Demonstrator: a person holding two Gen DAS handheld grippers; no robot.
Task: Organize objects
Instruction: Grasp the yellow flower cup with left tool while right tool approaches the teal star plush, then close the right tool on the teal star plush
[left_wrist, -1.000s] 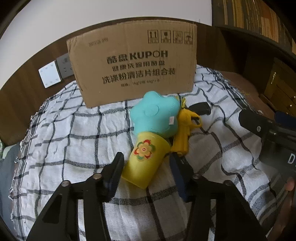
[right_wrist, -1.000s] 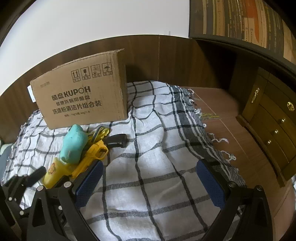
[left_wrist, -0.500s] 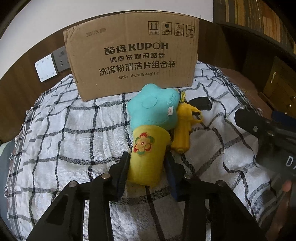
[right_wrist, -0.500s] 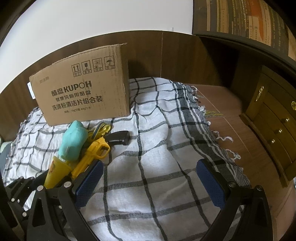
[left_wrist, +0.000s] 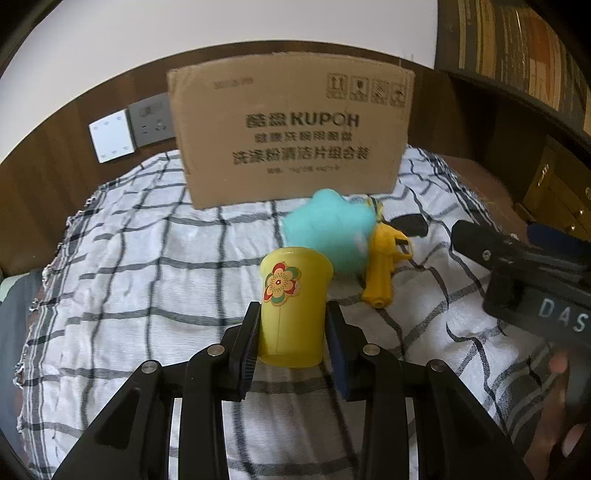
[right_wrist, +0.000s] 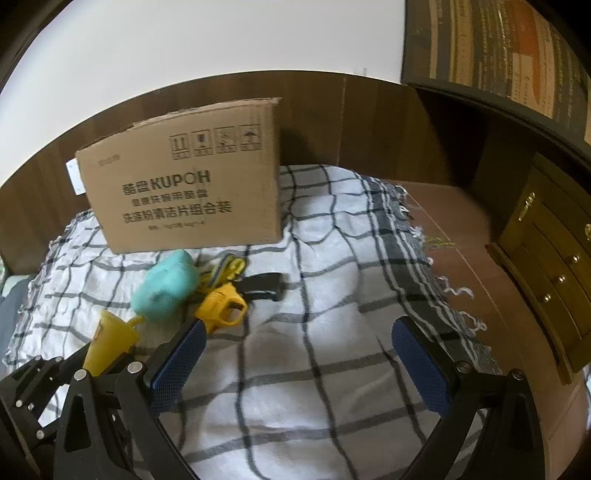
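Observation:
A yellow cup (left_wrist: 295, 280) with a flower sticker stands between the pads of my left gripper (left_wrist: 292, 310), whose jaws are closing and press on both its sides. Behind it on the checked cloth (left_wrist: 129, 277) lie a teal plush toy (left_wrist: 328, 229), a yellow toy gun (left_wrist: 384, 266) and a black handle-shaped object (left_wrist: 408, 223). The right wrist view shows the cup (right_wrist: 110, 343), the plush (right_wrist: 166, 288) and the toy gun (right_wrist: 221, 308) at the left. My right gripper (right_wrist: 299, 328) hangs open over bare cloth, holding nothing.
A brown cardboard box (left_wrist: 291, 136) stands at the back of the cloth against a wooden panel. Wall switches (left_wrist: 110, 140) sit left of it. A wooden chest of drawers (right_wrist: 546, 266) stands at the right, past the cloth's fringed edge.
The left jaws have come together on the yellow cup, which went from leaning against the plush to standing straight between the pads. The right gripper has shifted slightly and is as wide as before.

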